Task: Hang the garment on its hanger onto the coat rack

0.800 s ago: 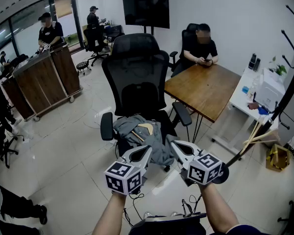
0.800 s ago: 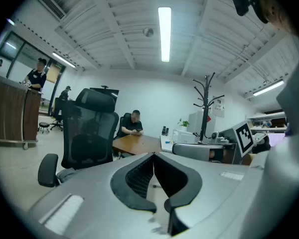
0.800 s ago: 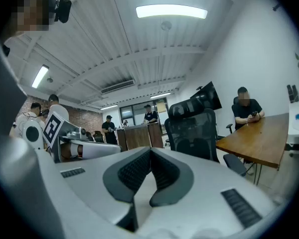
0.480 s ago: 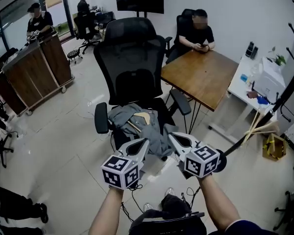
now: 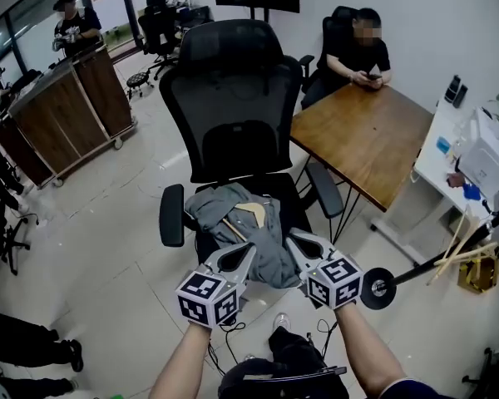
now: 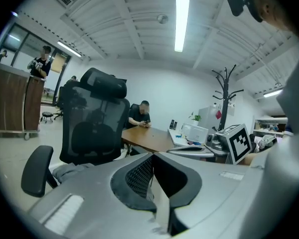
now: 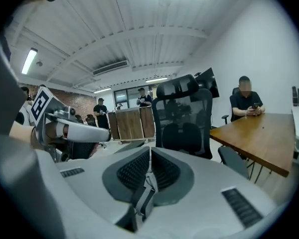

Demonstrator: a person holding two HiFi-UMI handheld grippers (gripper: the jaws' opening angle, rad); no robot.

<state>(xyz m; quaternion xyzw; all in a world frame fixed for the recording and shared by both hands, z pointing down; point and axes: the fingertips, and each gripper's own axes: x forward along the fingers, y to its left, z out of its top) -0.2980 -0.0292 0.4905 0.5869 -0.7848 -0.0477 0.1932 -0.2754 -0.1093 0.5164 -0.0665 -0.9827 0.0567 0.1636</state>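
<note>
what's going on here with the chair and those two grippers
A person holds the left hand-held gripper and right hand-held gripper, both shut and empty, close to a grey garment on a wooden hanger lying on the office chair seat. Nothing is gripped yet; the coat rack stands off to the right.

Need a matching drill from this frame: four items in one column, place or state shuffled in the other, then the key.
Column 1
1. garment
2. wooden hanger
3. left gripper
4. wooden table

Column 2
A. jaws together, nothing between them
B. crumpled on the seat of the office chair
C. to the right of the chair, with a person seated at its far end
D. lying on top of the grey fabric

Pairs: 1-B, 2-D, 3-A, 4-C
</note>
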